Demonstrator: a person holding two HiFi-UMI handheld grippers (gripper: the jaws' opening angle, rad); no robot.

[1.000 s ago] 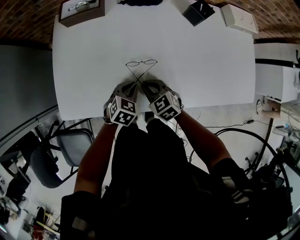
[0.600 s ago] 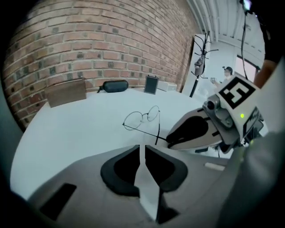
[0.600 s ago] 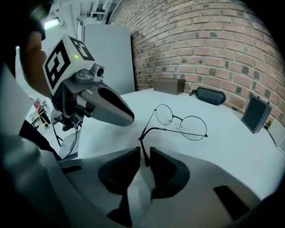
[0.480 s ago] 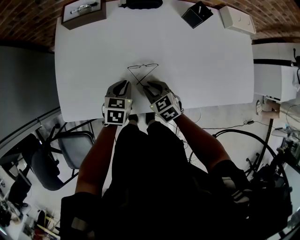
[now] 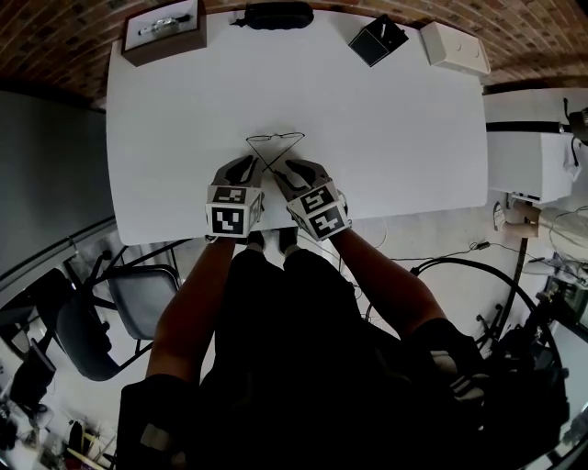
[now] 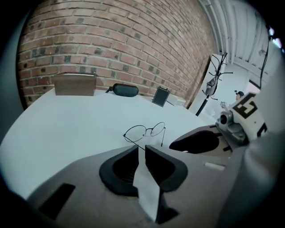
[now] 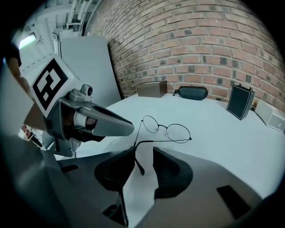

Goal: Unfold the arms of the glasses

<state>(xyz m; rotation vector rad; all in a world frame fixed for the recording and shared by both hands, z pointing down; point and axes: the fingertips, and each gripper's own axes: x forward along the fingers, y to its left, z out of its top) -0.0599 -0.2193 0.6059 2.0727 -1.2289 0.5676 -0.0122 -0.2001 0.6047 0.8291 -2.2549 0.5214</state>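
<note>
Open table (image 5: 175,119) both sides of glasses (image 5: 275,138); wooden box (image 5: 163,29), black case (image 5: 278,15), stand (image 5: 378,40) line far edge.

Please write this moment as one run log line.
glasses: on white table, arms crossed | left gripper: closed on one arm tip | right gripper: jaws just opening, other arm tip between them
</note>
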